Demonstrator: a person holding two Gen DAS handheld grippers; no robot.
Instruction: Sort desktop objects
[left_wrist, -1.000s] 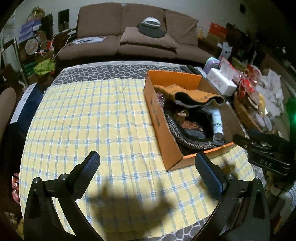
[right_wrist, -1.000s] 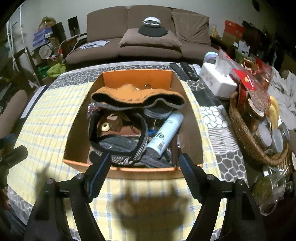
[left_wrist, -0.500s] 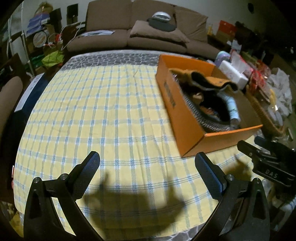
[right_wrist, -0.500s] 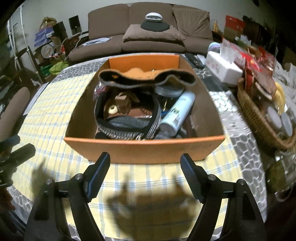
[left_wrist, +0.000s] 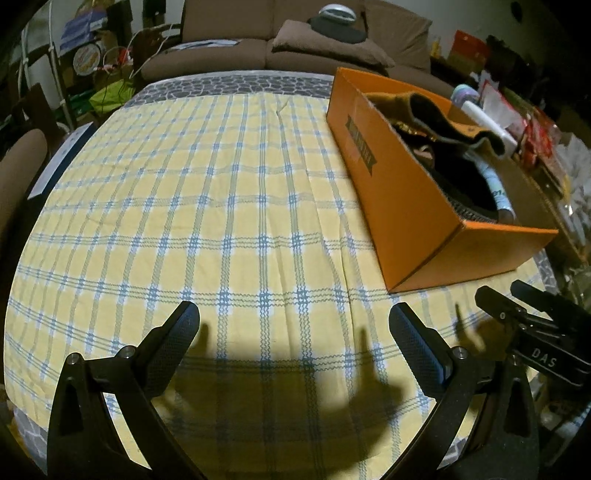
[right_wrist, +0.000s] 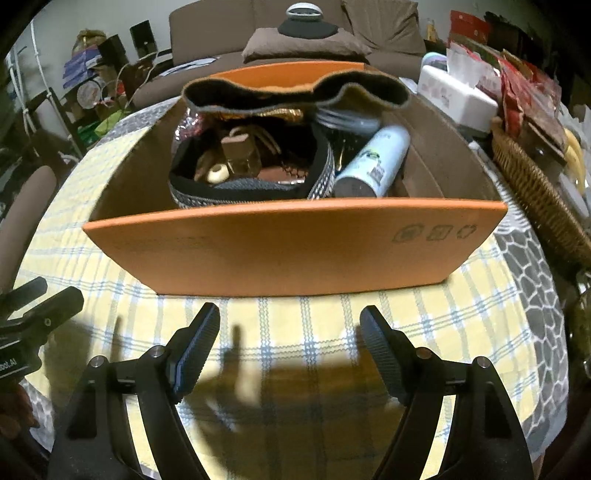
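1. The left gripper (left_wrist: 291, 332) is held low over the checked tablecloth (left_wrist: 207, 206), its jaws spread wide with nothing between them.
2. The right gripper (right_wrist: 290, 334) is likewise spread and empty, just short of the box.
3. The orange box (right_wrist: 295, 251) sits on the cloth toward the table's right side. From the right gripper it lies at 12 o'clock, with its near wall square across the view. From the left gripper it lies at 2 o'clock, well apart.
4. The box's long axis runs away from the right gripper. The right hand is judged the nearer for any reach into it.
5. Inside the box are noted a spray can (right_wrist: 373, 162) lying with its base toward the camera, a dark pouch (right_wrist: 251, 184) holding small brown items, and a folded orange-and-black cloth (right_wrist: 295, 92) draped across the far end.
6. The near wall hides the box floor and the lower part of the contents. The small items in the pouch cannot be identified.
7. The right gripper (left_wrist: 532, 332) is cut off at 4 o'clock in the left view.
8. A wicker basket (right_wrist: 535, 192) and a tissue box (right_wrist: 461, 99) stand to the right, partly cropped.
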